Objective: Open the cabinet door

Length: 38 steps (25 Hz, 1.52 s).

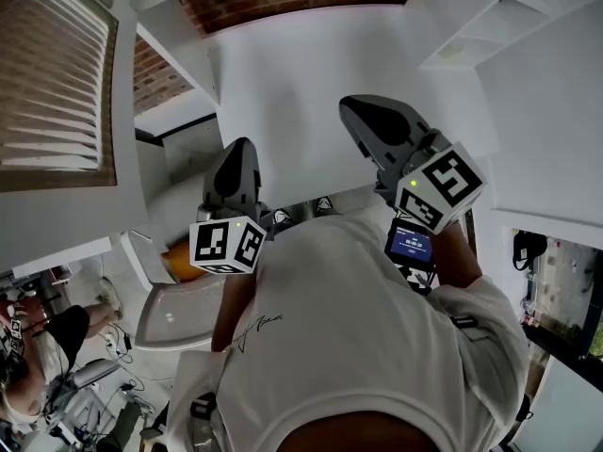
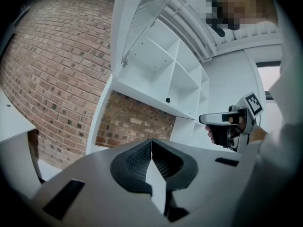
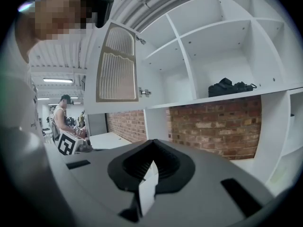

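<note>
The white cabinet door point(image 3: 117, 65), with a beige slatted panel, stands swung open at the upper left of the shelf unit point(image 3: 222, 46). The same door point(image 2: 147, 18) shows edge-on at the top of the left gripper view. My right gripper point(image 3: 152, 144) is shut with nothing in it and points level at the shelves, apart from the door. My left gripper point(image 2: 151, 142) is also shut and empty, aimed at the brick wall below the shelves. From the head view both grippers, the left point(image 1: 240, 149) and the right point(image 1: 356, 109), are held up in front of my white shirt.
A pair of black sandals point(image 3: 229, 86) lies in one shelf compartment. Brick wall point(image 3: 218, 126) fills the lower openings. A white counter point(image 3: 106, 140) runs along the left. Another person point(image 3: 60, 115) stands far off at the left. A slatted blind point(image 1: 52, 73) hangs at the upper left.
</note>
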Each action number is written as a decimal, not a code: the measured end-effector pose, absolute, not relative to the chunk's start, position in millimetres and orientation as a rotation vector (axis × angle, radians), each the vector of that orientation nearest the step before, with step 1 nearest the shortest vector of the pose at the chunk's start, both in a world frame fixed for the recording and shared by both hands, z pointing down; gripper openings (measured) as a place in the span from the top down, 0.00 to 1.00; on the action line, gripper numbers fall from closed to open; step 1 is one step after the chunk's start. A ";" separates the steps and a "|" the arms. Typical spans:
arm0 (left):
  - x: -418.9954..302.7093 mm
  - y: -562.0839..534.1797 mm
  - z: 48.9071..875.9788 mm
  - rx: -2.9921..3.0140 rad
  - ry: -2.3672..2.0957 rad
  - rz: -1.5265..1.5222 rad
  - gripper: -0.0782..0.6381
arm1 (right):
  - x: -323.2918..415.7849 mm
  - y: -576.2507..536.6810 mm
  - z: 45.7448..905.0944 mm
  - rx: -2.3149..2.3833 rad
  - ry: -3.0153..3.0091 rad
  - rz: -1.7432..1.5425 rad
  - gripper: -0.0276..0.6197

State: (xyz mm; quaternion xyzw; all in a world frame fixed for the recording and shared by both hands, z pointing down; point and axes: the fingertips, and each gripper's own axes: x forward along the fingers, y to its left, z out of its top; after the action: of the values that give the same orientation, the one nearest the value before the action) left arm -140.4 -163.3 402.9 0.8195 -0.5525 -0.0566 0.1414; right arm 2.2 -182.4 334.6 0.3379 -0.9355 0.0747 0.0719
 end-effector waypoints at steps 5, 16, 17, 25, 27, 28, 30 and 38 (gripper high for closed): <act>-139.4 -165.5 400.7 2.369 -1.603 -0.167 0.87 | 17.5 -183.2 340.9 1.118 -2.764 0.217 0.92; -140.2 -165.0 400.9 2.372 -1.634 -0.135 0.87 | 44.8 -181.2 360.9 1.329 -2.637 0.212 0.92; -140.8 -165.2 399.9 2.372 -1.641 -0.132 0.87 | 46.8 -181.3 361.9 1.340 -2.629 0.212 0.92; -149.8 -165.2 397.9 2.358 -1.708 -0.102 0.87 | 49.8 -180.1 376.0 1.413 -2.586 0.251 0.92; -150.4 -164.2 399.0 2.352 -1.714 -0.097 0.87 | 49.5 -178.6 378.5 1.408 -2.591 0.244 0.92; -150.6 -163.9 399.3 2.351 -1.717 -0.095 0.87 | 49.7 -177.8 379.4 1.408 -2.590 0.244 0.92; -151.1 -163.3 398.7 2.351 -1.730 -0.087 0.87 | 51.3 -176.9 380.3 1.413 -2.588 0.248 0.92; -148.5 -159.6 395.1 2.358 -1.765 -0.070 0.87 | 49.4 -177.0 377.8 1.427 -2.629 0.210 0.92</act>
State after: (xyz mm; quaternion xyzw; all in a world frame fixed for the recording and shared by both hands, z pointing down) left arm -148.5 -159.6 395.1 0.7966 -0.5961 -0.0237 0.0975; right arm 49.4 -177.0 377.8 0.4748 -0.8744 0.0697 0.0713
